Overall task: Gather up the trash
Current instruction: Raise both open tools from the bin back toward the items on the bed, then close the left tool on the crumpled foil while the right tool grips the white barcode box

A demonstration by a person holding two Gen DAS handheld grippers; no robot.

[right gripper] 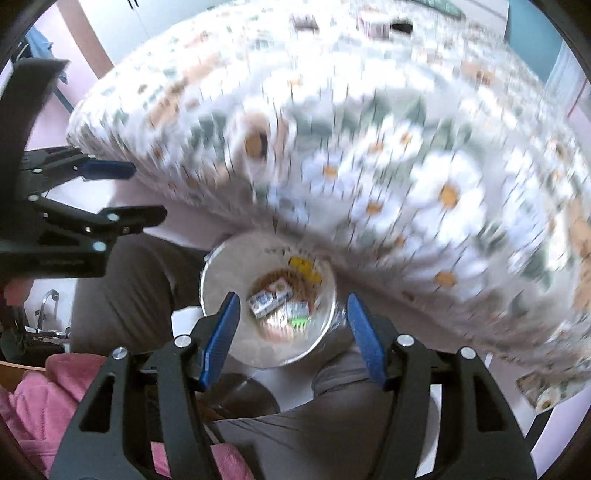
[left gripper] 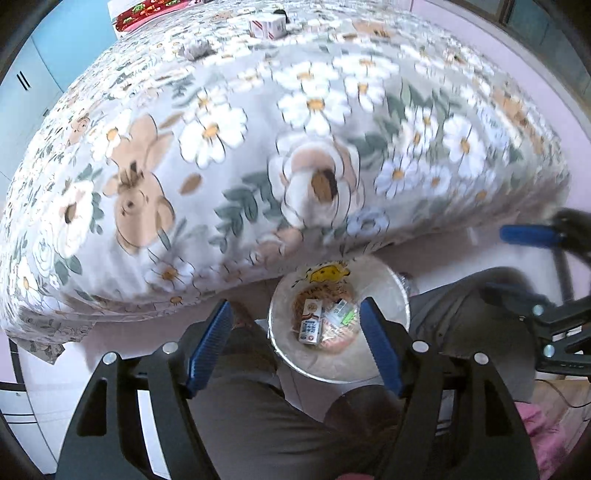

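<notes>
Below the left gripper, whose jaws stand spread and empty, a white bin sits on the floor against the flowered bed, with cartons and wrappers lying in its bottom. More trash waits far off on the bed: a red-and-white box and something crumpled, likely light and crushable, best pinched across its narrow sides.

From the right wrist, the right gripper hangs over the same bin, jaws apart with nothing between them. Blur smears the bedspread; the far box is barely readable, and the person's trouser legs hide the floor beside the bin.
</notes>
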